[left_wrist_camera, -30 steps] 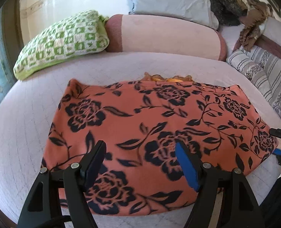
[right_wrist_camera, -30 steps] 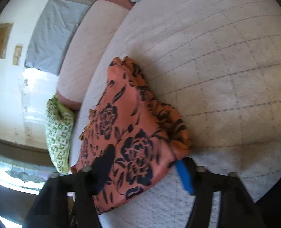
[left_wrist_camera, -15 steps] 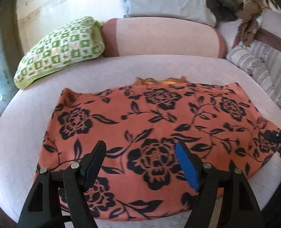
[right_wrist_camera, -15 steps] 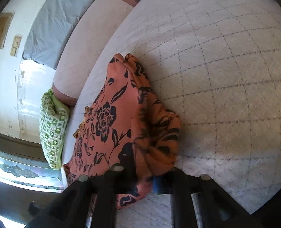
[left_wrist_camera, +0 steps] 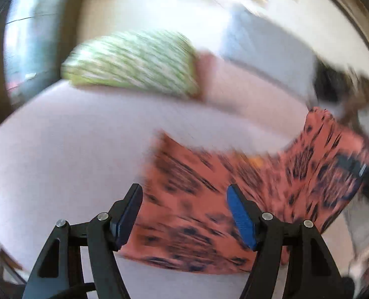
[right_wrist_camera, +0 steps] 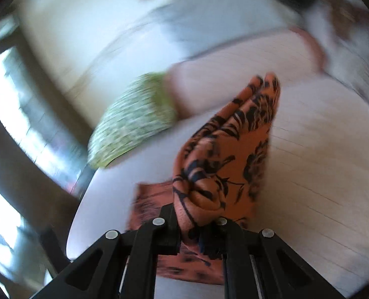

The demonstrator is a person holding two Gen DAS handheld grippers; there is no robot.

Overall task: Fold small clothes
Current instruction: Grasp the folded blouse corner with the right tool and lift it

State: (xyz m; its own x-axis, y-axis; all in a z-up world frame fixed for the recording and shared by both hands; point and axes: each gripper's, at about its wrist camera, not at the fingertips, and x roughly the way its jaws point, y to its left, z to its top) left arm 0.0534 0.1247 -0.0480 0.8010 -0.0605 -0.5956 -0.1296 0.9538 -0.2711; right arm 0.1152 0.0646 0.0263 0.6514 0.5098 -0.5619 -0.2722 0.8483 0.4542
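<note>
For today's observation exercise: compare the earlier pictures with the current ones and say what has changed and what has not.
The right gripper closed on the orange floral cloth's right edge and lifted it up and leftward over the rest. The left gripper remains open and empty above the cloth's near edge. The green pillow and bed are unchanged.

An orange garment (left_wrist_camera: 209, 209) printed with black flowers is seen on the pale quilted bed surface. Its near part is spread flat, while its right side (left_wrist_camera: 329, 154) is lifted up from the surface, so the cloth is bent upward there. In the right wrist view the raised part (right_wrist_camera: 224, 154) is gathered into soft folds and is stretched up to a narrow end. The print is blurred in both views.
</note>
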